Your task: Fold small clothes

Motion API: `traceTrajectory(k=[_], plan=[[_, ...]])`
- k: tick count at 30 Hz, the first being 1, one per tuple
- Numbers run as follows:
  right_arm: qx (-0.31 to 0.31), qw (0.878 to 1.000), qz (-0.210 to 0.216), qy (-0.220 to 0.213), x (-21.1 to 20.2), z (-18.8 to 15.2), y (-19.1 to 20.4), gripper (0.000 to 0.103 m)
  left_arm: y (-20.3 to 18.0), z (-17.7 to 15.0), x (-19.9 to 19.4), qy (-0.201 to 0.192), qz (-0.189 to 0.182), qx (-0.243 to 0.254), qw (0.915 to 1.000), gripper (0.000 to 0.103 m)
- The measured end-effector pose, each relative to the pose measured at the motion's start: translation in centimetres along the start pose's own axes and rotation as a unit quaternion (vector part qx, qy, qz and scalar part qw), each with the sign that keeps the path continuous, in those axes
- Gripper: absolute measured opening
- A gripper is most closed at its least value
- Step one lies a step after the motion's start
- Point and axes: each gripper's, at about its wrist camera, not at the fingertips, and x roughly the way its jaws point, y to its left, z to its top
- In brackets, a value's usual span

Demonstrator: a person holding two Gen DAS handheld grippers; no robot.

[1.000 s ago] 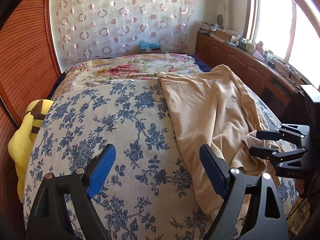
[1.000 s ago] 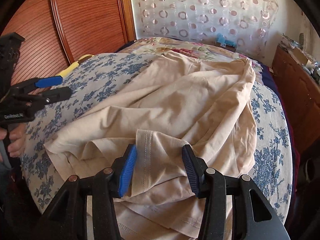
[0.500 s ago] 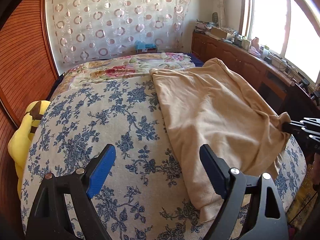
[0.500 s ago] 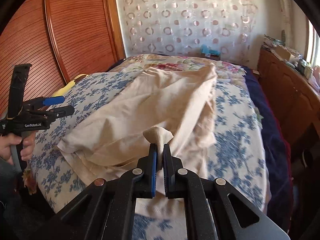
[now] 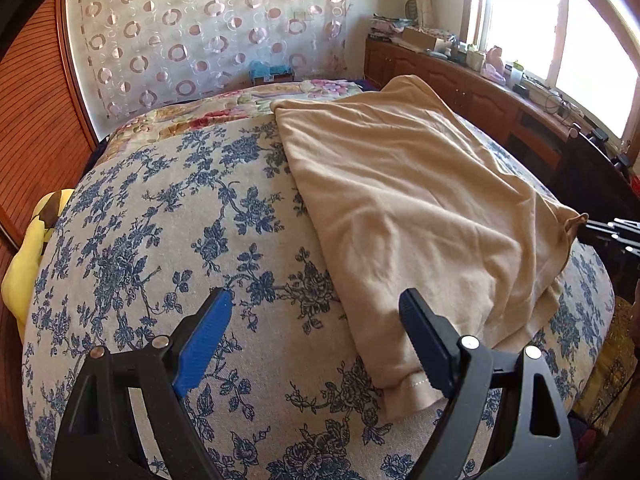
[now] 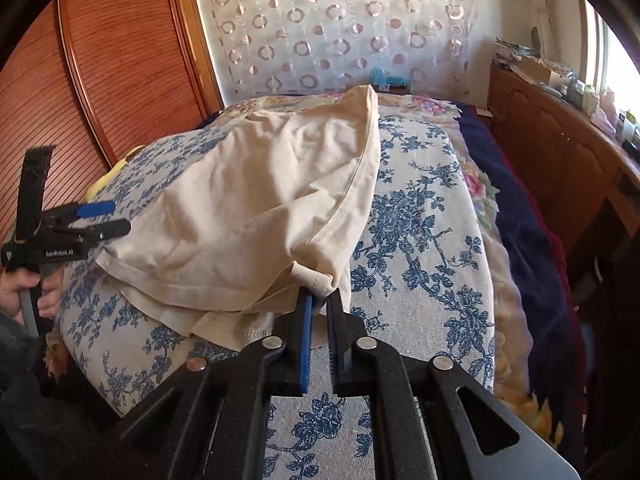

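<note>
A beige garment (image 5: pixel 400 200) lies spread on the blue-flowered bed cover (image 5: pixel 160 240); it also shows in the right wrist view (image 6: pixel 248 216). My right gripper (image 6: pixel 319 300) is shut on a bunched corner of the beige garment and holds it stretched toward the bed's right side; its tips show at the right edge of the left wrist view (image 5: pixel 592 226). My left gripper (image 5: pixel 316 340) is open and empty, low over the cover, its right finger beside the garment's near hem. It also shows at the left of the right wrist view (image 6: pixel 108 218).
A yellow soft toy (image 5: pixel 28 256) lies at the bed's left edge by the wooden wardrobe (image 6: pixel 112 60). A wooden sideboard (image 5: pixel 480 92) with clutter runs under the window on the right. A patterned curtain (image 5: pixel 208 32) hangs behind the bed.
My right gripper closed on the garment's corner and pulled it rightward, flattening the cloth. My left gripper stayed open and edged closer to the near hem.
</note>
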Motion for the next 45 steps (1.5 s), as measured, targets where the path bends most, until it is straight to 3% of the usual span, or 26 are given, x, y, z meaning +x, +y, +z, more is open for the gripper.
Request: traceTrajectory(k=[3, 5, 17, 26, 33, 34, 37, 39, 43, 45], plan=[[0.004, 1.0, 0.002, -0.018, -0.9, 0.1, -0.1, 0.041, -0.1, -0.2, -0.1, 0.002, -0.001, 0.003, 1.0, 0.087], [0.007, 1.0, 0.001, -0.026, -1.0, 0.3, -0.2, 0.044, -0.2, -0.2, -0.1, 0.002, -0.002, 0.004, 1.0, 0.087], [0.009, 0.999, -0.021, 0.026, 4.1, 0.9, 0.4, 0.044, -0.2, -0.7, -0.1, 0.007, -0.017, -0.002, 0.9998, 0.085], [-0.001, 0.999, -0.028, 0.041, 4.2, 1.0, 0.5, 0.046, -0.2, -1.4, -0.1, 0.012, -0.042, -0.007, 0.999, 0.071], [-0.024, 0.998, -0.034, 0.041, 4.5, 0.6, 1.5, 0.046, -0.7, -1.7, -0.1, 0.015, -0.041, -0.006, 0.999, 0.07], [-0.029, 0.998, -0.034, 0.041, 4.5, 0.6, 1.7, 0.045, -0.7, -1.8, -0.1, 0.016, -0.043, -0.007, 0.9989, 0.068], [-0.039, 0.998, -0.024, 0.042, 4.3, 0.3, 2.1, 0.027, -0.5, -2.0, 0.0, 0.023, -0.059, -0.013, 0.9979, 0.057], [-0.044, 0.998, -0.007, 0.046, 4.4, 0.4, 2.4, 0.008, -0.6, -2.2, -0.1, 0.024, -0.072, -0.018, 0.9969, 0.05], [-0.049, 0.998, 0.012, 0.043, 4.1, 0.6, 2.6, 0.006, -1.1, -2.2, -0.2, 0.036, -0.106, -0.018, 0.9936, 0.019], [-0.041, 0.998, 0.026, 0.032, 3.5, 1.1, 2.2, 0.006, -1.3, -1.8, -0.7, 0.03, -0.108, -0.017, 0.9936, 0.012]])
